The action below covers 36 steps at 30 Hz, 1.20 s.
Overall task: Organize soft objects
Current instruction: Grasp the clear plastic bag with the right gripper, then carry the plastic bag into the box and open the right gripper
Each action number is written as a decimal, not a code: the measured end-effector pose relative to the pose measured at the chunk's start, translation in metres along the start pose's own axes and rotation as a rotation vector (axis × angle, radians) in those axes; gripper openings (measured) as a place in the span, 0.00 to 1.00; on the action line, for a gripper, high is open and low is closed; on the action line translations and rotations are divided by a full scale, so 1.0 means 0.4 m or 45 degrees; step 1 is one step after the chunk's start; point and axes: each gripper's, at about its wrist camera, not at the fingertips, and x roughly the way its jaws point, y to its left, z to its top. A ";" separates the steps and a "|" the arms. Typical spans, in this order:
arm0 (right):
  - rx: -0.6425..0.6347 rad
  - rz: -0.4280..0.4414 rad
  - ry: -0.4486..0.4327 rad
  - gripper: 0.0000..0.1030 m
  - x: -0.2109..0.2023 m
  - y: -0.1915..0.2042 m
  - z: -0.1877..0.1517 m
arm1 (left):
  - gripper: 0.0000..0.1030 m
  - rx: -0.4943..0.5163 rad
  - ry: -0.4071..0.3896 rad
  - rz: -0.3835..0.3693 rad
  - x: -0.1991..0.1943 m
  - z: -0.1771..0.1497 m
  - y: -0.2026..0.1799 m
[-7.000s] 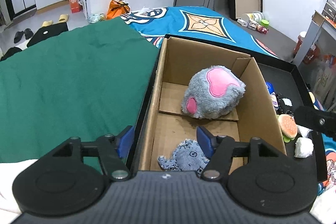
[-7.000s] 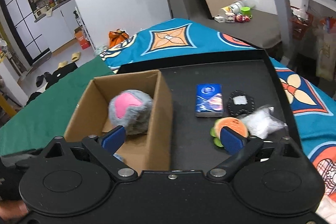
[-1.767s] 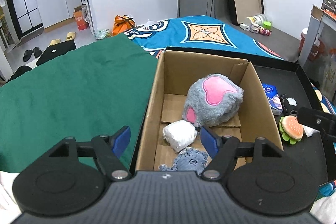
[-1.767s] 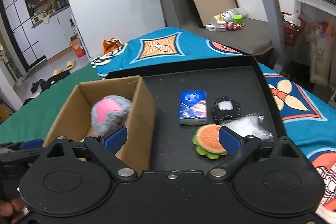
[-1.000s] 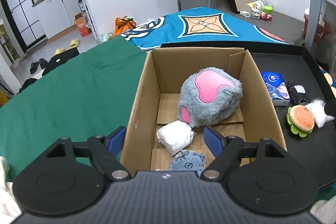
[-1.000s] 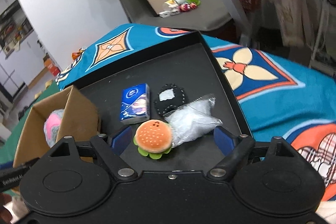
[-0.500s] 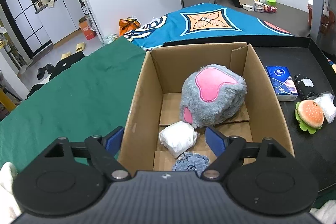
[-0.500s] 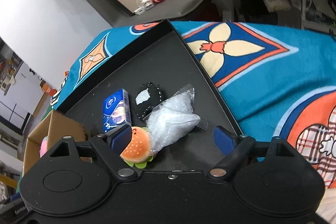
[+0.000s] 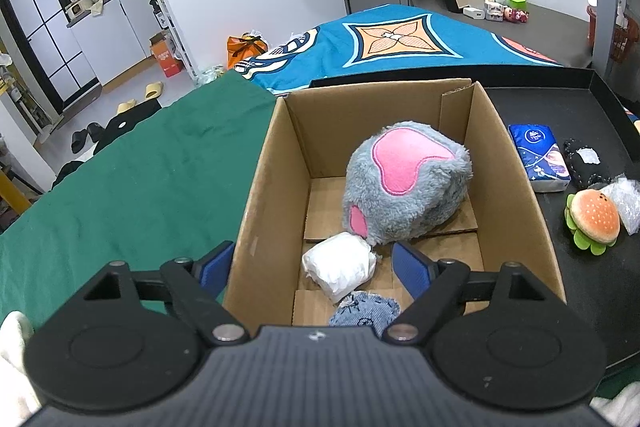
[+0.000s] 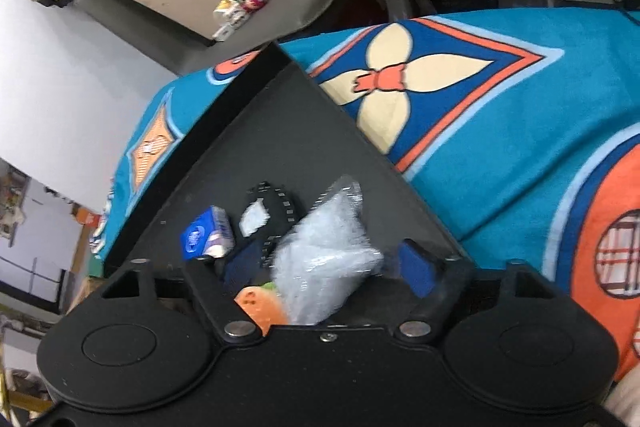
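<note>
The clear plastic bag (image 10: 326, 251) is seen between the blue pads of the right claw (image 10: 328, 265), on the black tray (image 10: 280, 131), with the burger plush (image 10: 262, 305) just beside it at the near left. The jaws of the right claw have just been closing around the bag; whether the pads already press on it cannot be told through the blur. The claw is angled downward and rolled, so that the tray appears tilted. Beyond the bag, a black pouch (image 10: 272, 211) and a blue tissue pack (image 10: 206, 237) lie on the tray.

The left claw (image 9: 308, 267) is held wide open and empty, angled down over the near edge of the cardboard box (image 9: 260, 187); one pad is outside the box's left wall, the other above its inside. In the box lie a grey and pink plush (image 9: 404, 183), a white bundle (image 9: 338, 265) touching it, and a blue patterned cloth (image 9: 364, 311) nearest the claw.
</note>
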 end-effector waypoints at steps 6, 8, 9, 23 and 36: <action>-0.005 0.031 0.038 0.28 -0.017 -0.021 0.005 | 0.81 -0.010 0.002 -0.019 0.000 -0.003 0.007; -0.059 0.012 0.021 0.26 -0.034 -0.013 0.000 | 0.81 -0.016 0.001 -0.027 0.000 -0.003 0.013; -0.073 0.017 0.018 0.26 -0.041 -0.011 -0.003 | 0.81 -0.019 -0.001 -0.028 -0.001 -0.004 0.016; -0.213 0.064 -0.063 0.25 -0.135 0.062 -0.007 | 0.81 -0.056 -0.016 -0.067 -0.017 -0.010 0.047; -0.369 0.207 -0.116 0.25 -0.202 0.185 -0.028 | 0.81 -0.081 -0.049 -0.121 -0.035 -0.018 0.075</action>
